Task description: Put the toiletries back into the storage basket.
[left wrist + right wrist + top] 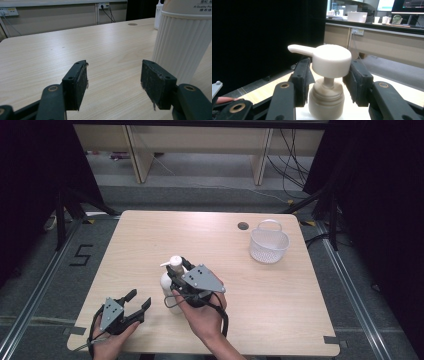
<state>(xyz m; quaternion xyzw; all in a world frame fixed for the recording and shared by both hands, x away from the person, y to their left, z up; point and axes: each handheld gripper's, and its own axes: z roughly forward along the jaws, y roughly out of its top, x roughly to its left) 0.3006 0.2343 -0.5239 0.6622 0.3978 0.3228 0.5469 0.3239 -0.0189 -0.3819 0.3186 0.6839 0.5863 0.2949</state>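
A white pump bottle (166,284) stands upright near the front middle of the wooden table (150,235). My right gripper (178,271) comes at it from the right, and its jaws press the two sides of the pump head (332,60), with the spout pointing left in the right gripper view. The right gripper (330,64) holds the head above the screw collar. My left gripper (139,301) lies low at the front left, open, with bare table between its pads (78,85). Just right of the left gripper (113,75) rises the bottle's ribbed body (182,45).
A white mesh basket (269,245) with a handle stands at the back right of the table, and its edge (157,13) peeks out behind the bottle. A round cable hole (243,225) lies near the back edge. Black curtains flank the table; cables run on the floor behind.
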